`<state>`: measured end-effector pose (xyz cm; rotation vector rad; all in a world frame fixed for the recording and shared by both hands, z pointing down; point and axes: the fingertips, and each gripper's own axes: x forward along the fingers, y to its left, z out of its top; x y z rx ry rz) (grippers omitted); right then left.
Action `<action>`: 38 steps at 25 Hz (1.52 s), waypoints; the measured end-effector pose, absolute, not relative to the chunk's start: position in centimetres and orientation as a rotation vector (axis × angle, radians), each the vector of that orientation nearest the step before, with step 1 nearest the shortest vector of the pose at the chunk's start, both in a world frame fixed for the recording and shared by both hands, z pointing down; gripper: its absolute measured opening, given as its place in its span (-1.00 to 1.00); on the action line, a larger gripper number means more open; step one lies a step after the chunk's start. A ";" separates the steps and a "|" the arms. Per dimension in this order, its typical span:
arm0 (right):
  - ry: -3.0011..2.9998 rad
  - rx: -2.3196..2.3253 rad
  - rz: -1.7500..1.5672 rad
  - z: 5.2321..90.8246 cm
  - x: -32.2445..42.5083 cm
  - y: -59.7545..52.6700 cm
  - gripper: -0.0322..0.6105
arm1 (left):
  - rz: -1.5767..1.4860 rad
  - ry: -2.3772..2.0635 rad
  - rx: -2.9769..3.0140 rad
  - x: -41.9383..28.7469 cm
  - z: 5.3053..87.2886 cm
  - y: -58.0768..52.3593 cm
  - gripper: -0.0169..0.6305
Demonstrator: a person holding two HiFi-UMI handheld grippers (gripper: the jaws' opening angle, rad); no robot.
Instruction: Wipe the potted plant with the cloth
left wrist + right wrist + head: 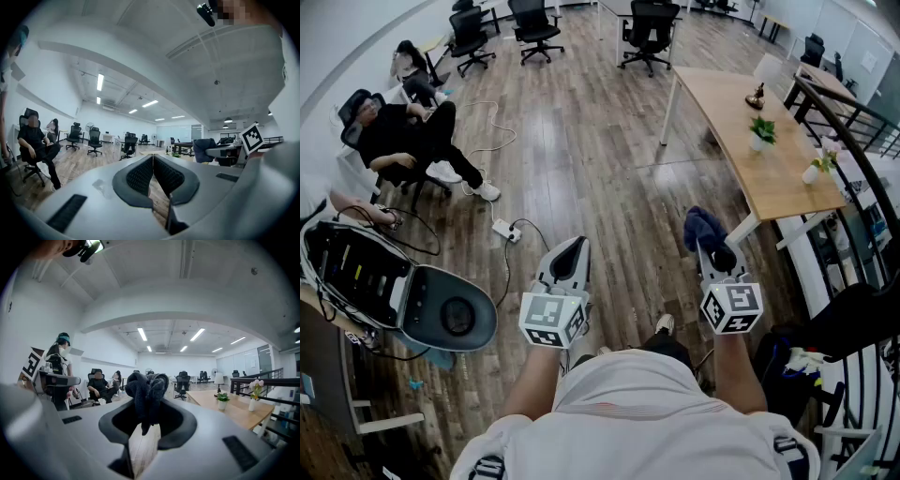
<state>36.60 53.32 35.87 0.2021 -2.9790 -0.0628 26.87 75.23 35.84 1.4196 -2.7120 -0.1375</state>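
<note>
Left gripper [575,246]: jaws are pressed together, nothing caught between them. Right gripper [713,248]: jaws are clamped on the dark blue cloth [703,228] (bunched, bulging past the tips). The potted plant [761,131] is seen on the table [727,94], at 1 o'clock from the cloth, well apart.

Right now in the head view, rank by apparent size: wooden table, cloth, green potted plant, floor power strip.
1. wooden table
2. cloth, though nearness to the camera inflates it
3. green potted plant
4. power strip, close to the plant's size, so ranking unsure
</note>
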 end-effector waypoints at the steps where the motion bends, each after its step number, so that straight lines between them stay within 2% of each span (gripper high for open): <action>1: -2.978 0.199 -0.064 35.8 36.6 53.3 -0.46 | -0.140 -2.711 1.416 26.9 35.7 75.2 -0.90; 22: -2.985 0.164 0.027 36.7 35.4 52.2 -0.45 | -0.139 -2.661 1.426 25.6 37.0 73.4 -0.90; 30: -2.948 0.145 0.048 39.5 33.5 51.7 -0.45 | -0.128 -2.605 1.394 23.6 40.1 72.8 -0.90; 38: -2.923 0.145 0.117 41.1 27.4 45.7 -0.45 | -0.083 -2.589 1.385 17.9 40.5 67.2 -0.90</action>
